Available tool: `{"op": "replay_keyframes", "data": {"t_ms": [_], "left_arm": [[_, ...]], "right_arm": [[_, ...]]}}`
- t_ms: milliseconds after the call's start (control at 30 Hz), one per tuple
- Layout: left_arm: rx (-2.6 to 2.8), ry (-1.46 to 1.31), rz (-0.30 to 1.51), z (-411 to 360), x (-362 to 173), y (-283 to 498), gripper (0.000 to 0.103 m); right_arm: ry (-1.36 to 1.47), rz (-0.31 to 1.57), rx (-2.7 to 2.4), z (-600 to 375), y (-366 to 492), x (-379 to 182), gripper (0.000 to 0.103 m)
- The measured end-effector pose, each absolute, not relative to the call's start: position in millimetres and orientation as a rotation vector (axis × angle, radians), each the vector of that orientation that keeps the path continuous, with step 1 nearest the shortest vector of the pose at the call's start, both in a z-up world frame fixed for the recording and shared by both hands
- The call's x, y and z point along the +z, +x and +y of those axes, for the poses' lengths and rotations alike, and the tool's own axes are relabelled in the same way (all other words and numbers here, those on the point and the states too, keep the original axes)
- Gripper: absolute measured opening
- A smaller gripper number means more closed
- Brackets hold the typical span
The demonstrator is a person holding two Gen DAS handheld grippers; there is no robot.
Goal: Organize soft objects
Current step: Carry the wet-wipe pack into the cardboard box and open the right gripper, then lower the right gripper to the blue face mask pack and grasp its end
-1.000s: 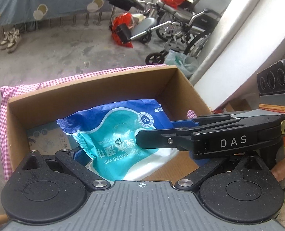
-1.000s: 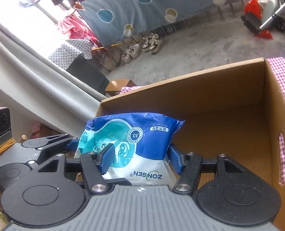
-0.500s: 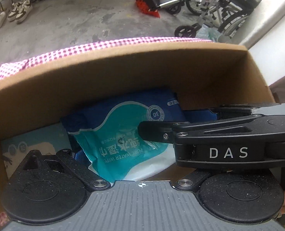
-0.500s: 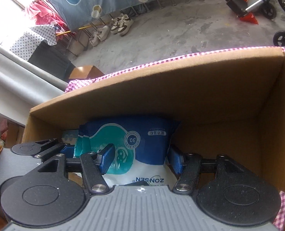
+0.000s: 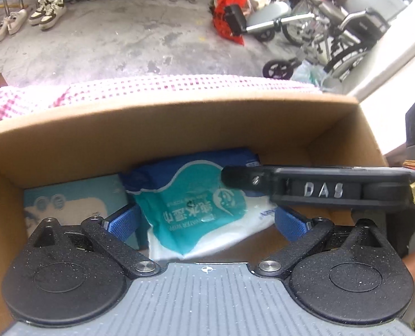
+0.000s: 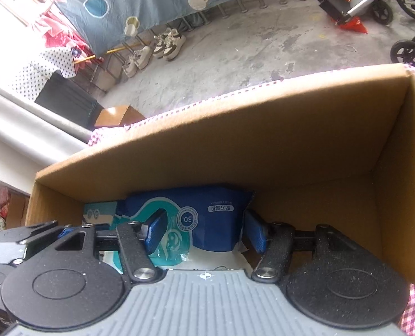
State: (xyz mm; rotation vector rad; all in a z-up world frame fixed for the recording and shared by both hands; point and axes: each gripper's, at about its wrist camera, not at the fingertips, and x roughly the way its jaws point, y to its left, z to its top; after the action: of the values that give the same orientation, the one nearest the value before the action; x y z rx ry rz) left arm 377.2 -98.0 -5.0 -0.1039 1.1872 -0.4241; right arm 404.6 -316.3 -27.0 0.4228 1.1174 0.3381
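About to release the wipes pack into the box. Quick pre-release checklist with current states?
1. Wet wipes pack inside the cardboard box: ok.
2. Right gripper pads on both sides of the pack: ok.
3. Left gripper off the pack: ok, jaws open, blue pads apart from it.
4. Pack resting on the box floor: cannot tell, underside hidden.
5. Pack clear of the light blue box beside it: cannot tell, edges overlap in view.
6. Free floor on the box's right: ok.

Blue-teal wipes pack, pink-checked cloth
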Motion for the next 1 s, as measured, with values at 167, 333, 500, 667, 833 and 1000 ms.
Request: {"op": "replay_keyframes", "data": {"t_ms": [167, 333, 500, 667, 833, 1000], "left_arm": [[-0.433, -0.155, 1.118, -85, 25, 358, 0.102], [-0.466, -0.201, 1.031, -68, 68, 324, 0.102], [-0.511, -0.222, 0.932, -51, 114, 279, 0.102], [-0.543, -0.245, 0.843, -22, 151, 221, 0.102], [-0.494, -0.205, 0.792, 6, 158, 159, 0.102], [-0.474, -0.196, 0.788, 24, 123, 104, 0.102]], "right_arm": [[0.434, 1.049, 0.339, -330, 388, 0, 0.064], [0.466, 0.954, 0.374, -346, 354, 40, 0.065], [0.513, 0.848, 0.435, -360, 305, 84, 0.065], [0.555, 0.750, 0.504, -372, 243, 121, 0.069], [0.563, 0.661, 0.571, -374, 169, 139, 0.074], [0.588, 0.678, 0.614, -361, 104, 119, 0.076]]}}
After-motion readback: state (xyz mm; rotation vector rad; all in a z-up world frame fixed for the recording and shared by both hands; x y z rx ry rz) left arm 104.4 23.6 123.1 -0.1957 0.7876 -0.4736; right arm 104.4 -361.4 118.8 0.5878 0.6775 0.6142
